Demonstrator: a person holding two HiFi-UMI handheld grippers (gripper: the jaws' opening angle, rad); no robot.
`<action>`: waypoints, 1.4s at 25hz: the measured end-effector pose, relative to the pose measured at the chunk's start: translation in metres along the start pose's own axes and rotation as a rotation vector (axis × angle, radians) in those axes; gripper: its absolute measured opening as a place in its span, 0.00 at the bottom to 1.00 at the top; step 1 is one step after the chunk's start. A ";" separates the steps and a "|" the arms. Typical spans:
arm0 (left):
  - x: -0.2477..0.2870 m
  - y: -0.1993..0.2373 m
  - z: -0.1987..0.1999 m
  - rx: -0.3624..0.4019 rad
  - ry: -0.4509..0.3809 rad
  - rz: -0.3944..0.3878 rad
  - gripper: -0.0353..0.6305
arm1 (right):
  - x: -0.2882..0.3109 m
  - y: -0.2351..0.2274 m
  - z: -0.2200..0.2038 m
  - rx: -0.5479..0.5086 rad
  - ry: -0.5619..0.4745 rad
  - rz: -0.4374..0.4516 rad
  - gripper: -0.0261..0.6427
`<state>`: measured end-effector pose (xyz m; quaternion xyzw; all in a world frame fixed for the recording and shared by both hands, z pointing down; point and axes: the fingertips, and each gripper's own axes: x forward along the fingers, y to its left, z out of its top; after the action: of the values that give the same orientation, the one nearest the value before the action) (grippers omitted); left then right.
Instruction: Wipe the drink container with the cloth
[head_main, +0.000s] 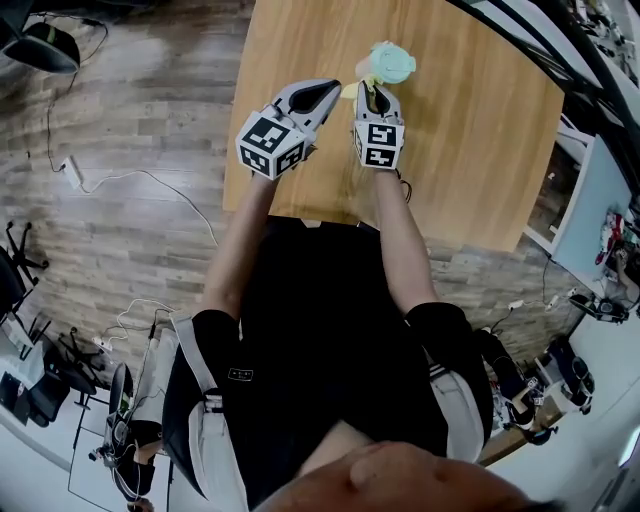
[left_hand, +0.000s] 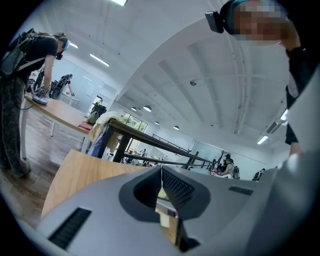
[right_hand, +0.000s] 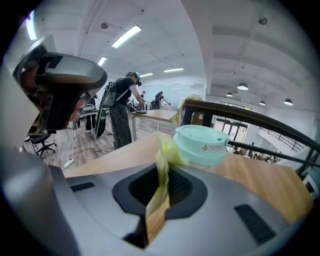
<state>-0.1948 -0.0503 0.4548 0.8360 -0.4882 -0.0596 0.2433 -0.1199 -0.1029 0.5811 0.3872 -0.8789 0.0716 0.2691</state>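
Pale wood forms the surface (head_main: 470, 150) in the head view, and the drink container (head_main: 391, 62) stands on it with its mint-green lid on. The right tongs (head_main: 372, 93) reach up just beside it, with a scrap of yellow cloth (head_main: 349, 90) showing at their tip. The left tongs (head_main: 328, 91) lie close alongside, angled toward the same spot and apart from the container.

In the left gripper view, the left tongs (left_hand: 161, 171) have their jaws pressed together with nothing caught between them. Only the wood grain shows below, so this tool looks idle, perhaps kept near to steady the container.

In the right gripper view, the right tongs (right_hand: 163, 167) are clamped on the cloth (right_hand: 163, 155). It stands up from the closed jaws in a thin fold and bunches against the side of the drink container (right_hand: 204, 146), under the rim of the lid (right_hand: 200, 135). Pinching it at the edge leaves a loose flap to rub with, so wiping appears to be starting at the upper wall.
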 end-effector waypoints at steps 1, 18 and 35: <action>-0.001 -0.002 0.000 0.000 -0.001 0.003 0.09 | -0.004 0.001 0.002 0.005 -0.008 0.006 0.10; 0.012 -0.053 0.020 0.044 -0.110 0.149 0.09 | -0.099 -0.063 0.071 0.246 -0.211 0.055 0.10; -0.001 -0.098 0.047 0.136 -0.208 0.317 0.09 | -0.189 -0.084 0.100 0.277 -0.312 0.067 0.10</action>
<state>-0.1341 -0.0264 0.3678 0.7524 -0.6393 -0.0737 0.1409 0.0042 -0.0731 0.3895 0.3975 -0.9041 0.1398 0.0712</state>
